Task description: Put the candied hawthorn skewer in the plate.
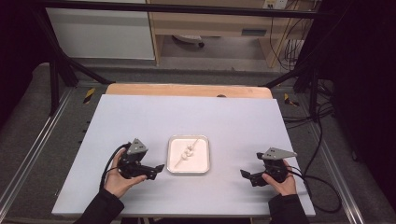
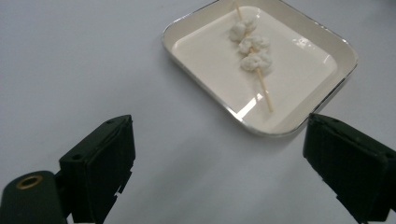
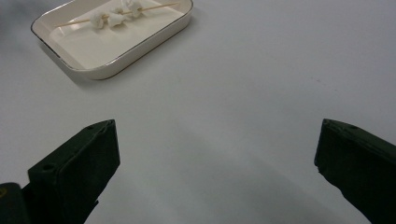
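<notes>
- While both hands rest low on the white table (image 1: 140,116), the skewer (image 2: 261,86) lies slantwise in the shallow cream tray (image 2: 327,42) at the middle of the near half of the table, between the two tools
- Three small white lumps (image 2: 250,44) are threaded close together along the upper-middle part of the thin wooden stick, leaving a bare length of wood toward each end
- Just left of the tray, the left gripper (image 1: 158,169) points at it with its jaws spread wide and nothing between them; in the left gripper view the tray's near corner sits just ahead of the right jaw
- Well to the right of the tray, the right gripper (image 1: 245,175) is likewise released, jaws far apart and empty, aimed across bare table toward the tray
- Judging by its look, the stick is very light, thin and stiff but easy to snap, and the lumps seem soft and crumbly, so squeezing them would likely crush or tear them
- My pick for a hold is the bare wood at the lower end, nearest the left gripper, pinched gently across the stick
- One risk: the stick lies flat on a glossy tray floor, so it may slide or roll from closing jaws, and the rim may block a low approach
</notes>
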Action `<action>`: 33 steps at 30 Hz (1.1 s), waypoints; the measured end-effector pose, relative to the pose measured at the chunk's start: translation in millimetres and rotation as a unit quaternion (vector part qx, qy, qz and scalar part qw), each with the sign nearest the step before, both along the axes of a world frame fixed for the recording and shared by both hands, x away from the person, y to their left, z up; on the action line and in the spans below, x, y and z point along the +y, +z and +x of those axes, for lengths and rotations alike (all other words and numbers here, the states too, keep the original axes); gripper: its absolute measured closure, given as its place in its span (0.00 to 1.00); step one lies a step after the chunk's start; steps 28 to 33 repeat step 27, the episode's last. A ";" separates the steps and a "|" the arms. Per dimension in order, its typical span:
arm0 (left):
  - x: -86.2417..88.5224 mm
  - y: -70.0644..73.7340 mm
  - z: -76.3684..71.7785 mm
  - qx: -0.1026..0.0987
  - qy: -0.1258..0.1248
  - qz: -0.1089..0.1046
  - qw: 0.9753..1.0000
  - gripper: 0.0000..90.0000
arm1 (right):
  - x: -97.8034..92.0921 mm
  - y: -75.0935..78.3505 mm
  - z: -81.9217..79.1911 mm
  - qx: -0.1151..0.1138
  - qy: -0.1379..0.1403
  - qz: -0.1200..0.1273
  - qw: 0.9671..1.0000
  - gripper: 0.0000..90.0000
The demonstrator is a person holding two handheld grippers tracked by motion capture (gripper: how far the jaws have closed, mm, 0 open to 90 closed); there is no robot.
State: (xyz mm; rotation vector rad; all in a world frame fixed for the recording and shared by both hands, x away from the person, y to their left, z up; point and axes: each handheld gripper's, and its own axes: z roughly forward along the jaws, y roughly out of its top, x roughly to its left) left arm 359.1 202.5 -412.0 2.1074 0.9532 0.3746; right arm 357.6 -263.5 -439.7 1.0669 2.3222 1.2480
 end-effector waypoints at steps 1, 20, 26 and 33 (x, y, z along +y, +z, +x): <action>3.4 -1.5 -1.3 -0.003 0.000 -0.002 1.000 0.10 | 0.1 -0.1 -0.1 0.001 0.000 -0.001 1.000 0.01; 53.0 -27.5 -15.0 -0.014 0.032 -0.011 0.999 0.11 | 0.6 -3.7 -2.8 0.015 -0.004 0.000 1.000 0.01; 52.5 -29.0 -14.4 -0.014 0.030 -0.010 0.999 0.11 | -2.0 -6.2 -3.7 0.022 -0.007 0.002 1.000 0.01; 52.1 -29.2 -14.3 -0.015 0.031 -0.009 0.999 0.11 | -2.5 -6.2 -3.4 0.020 -0.007 0.002 1.000 0.01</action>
